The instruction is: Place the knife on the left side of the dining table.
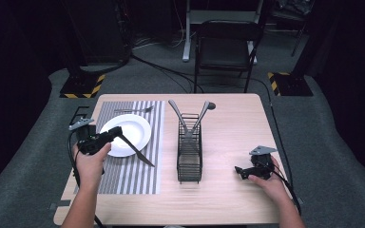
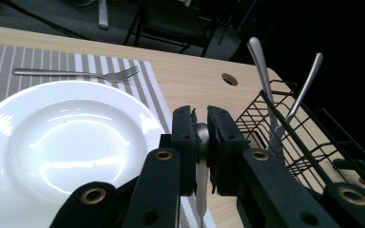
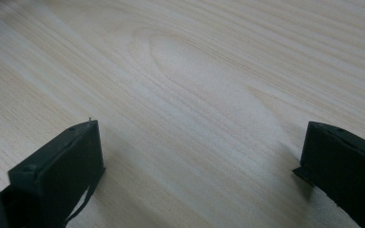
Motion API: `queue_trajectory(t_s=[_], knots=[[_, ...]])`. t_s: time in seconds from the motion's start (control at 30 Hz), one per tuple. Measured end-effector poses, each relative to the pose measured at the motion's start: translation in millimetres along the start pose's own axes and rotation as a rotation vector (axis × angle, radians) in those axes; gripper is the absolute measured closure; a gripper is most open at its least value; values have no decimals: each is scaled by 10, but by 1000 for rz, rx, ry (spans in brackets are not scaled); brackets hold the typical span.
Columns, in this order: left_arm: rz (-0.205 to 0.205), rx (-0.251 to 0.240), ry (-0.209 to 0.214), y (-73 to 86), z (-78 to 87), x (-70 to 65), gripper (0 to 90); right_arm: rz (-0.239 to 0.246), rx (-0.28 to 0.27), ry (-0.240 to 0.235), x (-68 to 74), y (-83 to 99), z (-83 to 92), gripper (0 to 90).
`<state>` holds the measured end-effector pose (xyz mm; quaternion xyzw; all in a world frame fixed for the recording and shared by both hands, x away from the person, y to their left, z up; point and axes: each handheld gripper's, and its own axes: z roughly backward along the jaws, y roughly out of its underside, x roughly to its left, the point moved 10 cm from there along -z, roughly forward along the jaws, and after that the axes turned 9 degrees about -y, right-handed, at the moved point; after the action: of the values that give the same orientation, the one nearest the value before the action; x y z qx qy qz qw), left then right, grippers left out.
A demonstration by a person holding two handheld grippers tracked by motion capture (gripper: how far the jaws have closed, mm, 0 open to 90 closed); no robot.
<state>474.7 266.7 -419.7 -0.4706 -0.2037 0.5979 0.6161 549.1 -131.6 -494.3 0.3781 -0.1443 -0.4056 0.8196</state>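
The left gripper, low and centre in its own view, is clamping its jaws together on the handle of a knife; in the high view the blade is angling down and to the right from that gripper at centre left of the frame, its tip hanging over the striped placemat just right of the white plate. The right gripper is standing with its jaws wide apart and nothing between them, over bare wood of the table; in the high view it is resting at lower right, well apart from the work. A fork is lying across the upper end of the placemat, above the plate. To the right of the placemat, at centre frame, a black wire caddy is holding two more utensils, their handles leaning apart in a V. Judgement: the step in hand is place setting, with the knife being carried to its spot on the placemat beside the plate's right edge. The next move is calling for lowering the knife until it is lying flat on the stripes, clear of the plate rim, before the jaws are parting; releasing while the blade is tilted could let it slide or strike the plate
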Motion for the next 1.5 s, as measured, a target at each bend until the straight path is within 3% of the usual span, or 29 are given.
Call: queue_trajectory(t_s=[1.13,1.23,1.5], knots=[[220,-19,-119,403,71,730,758,-3,1,-2,3,1,2,0],[210,-12,-120,446,69,795,753,-1,0,-1,0,0,1,0],[254,-1,-131,575,48,953,739,-1,0,-1,0,-1,1,0]])
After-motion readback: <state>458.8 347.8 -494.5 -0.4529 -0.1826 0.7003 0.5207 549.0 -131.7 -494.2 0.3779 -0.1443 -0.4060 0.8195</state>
